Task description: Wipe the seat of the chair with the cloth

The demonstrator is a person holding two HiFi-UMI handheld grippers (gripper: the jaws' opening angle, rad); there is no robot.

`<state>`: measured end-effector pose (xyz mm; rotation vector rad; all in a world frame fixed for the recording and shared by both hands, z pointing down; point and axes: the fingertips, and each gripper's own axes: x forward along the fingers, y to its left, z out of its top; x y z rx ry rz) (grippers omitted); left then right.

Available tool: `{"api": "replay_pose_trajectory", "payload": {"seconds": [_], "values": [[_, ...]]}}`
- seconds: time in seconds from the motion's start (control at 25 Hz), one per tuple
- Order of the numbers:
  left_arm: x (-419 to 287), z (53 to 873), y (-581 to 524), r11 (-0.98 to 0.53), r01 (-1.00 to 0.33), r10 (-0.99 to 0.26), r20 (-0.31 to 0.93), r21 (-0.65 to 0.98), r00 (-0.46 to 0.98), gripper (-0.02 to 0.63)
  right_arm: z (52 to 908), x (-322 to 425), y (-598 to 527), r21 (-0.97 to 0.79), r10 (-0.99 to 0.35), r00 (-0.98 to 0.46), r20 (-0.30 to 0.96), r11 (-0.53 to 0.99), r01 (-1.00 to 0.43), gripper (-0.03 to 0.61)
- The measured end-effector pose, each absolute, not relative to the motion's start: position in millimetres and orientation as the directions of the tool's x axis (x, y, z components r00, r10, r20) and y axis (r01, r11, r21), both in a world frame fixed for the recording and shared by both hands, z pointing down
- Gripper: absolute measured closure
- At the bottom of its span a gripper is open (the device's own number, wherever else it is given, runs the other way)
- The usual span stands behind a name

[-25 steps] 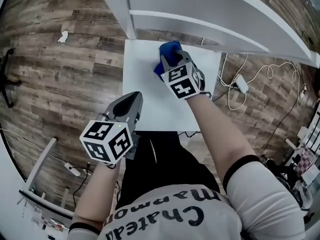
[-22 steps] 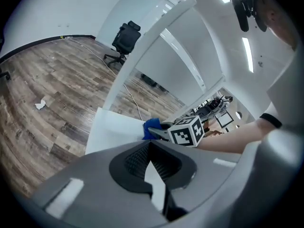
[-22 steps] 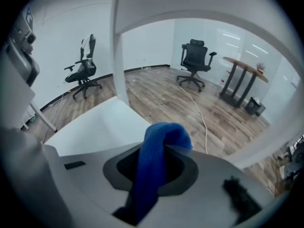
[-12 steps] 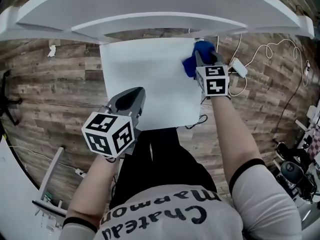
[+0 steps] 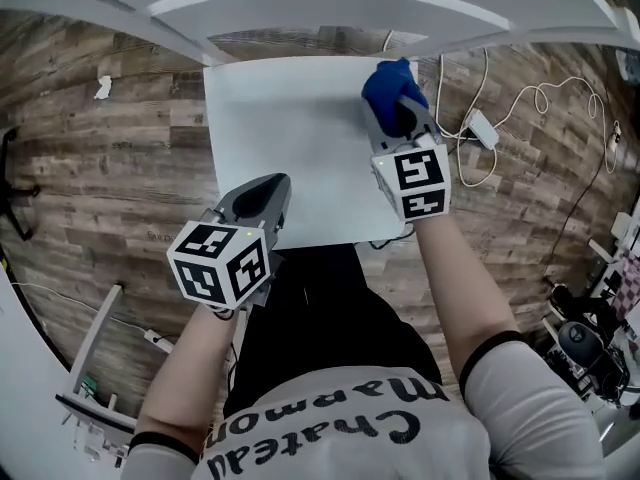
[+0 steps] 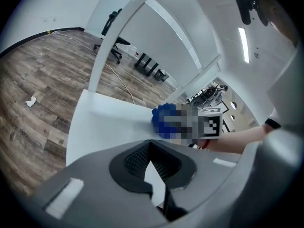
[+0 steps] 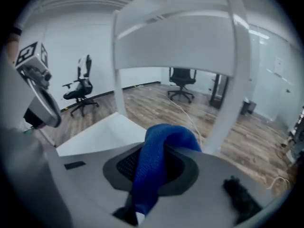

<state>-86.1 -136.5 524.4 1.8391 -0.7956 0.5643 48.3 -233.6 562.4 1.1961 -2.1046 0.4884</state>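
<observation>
The right gripper (image 7: 135, 210) has its jaws squeezed tight on the blue cloth (image 7: 159, 148). A fat lump of cloth pokes out in front of them. I think the cloth is soft and very light, and it flops about. It will not break, and it bends any way you push it. Holding it by a bunched-up fold, like this, looks like a good way, because the loose lump is then free to rub. The lump sits at the far right corner of the white seat (image 5: 290, 148), and it seems to touch the seat there. The seat looks hard, flat and smooth, so I think the cloth will slide over it easily. The left gripper (image 5: 268, 186) hangs over the near left edge of the seat. Its jaws are closed together with nothing in them. Past the seat are the white bars of the chair back (image 5: 330, 3). All around is a wooden floor (image 5: 130, 168) with white cables (image 5: 520, 158) lying on it. I count one cloth, one chair and two grippers.
</observation>
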Motion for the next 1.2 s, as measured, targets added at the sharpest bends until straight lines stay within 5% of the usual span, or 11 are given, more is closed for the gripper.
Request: {"api": "replay_pose_trajectory", "payload": {"seconds": [0.36,0.56,0.8,1.0,1.2], "values": [[-167.3,528.4,-122.1,-0.115,-0.807,-0.401,0.716,0.579,0.571,0.607,539.1,-173.7,-195.5,-0.375,-0.350,-0.790,0.503,0.735,-0.565,0.505],[-212.7,541.3,-91.5,-0.002,-0.816,-0.433,0.735,0.578,0.521,0.607,540.0,-220.2,-173.0,-0.734,-0.204,-0.910,0.360,0.541,-0.412,0.508],[-226.0,547.4,-77.3,0.026,-0.803,-0.454,0.723,0.595,0.521,0.607,605.1,-169.5,-199.0,-0.368,-0.314,-0.586,0.747,0.538,-0.758,0.505],[-231.4,552.9,-72.9,0.017,-0.802,-0.436,0.726,0.597,0.532,0.607,608.6,-190.6,-201.7,0.063,-0.424,-0.487,0.764,0.800,-0.597,0.511],[-230.4,558.0,-77.0,-0.028,-0.810,-0.395,0.738,0.586,0.547,0.607,611.8,-173.6,-201.5,-0.071,-0.458,-0.521,0.720,0.698,-0.712,0.505]]}}
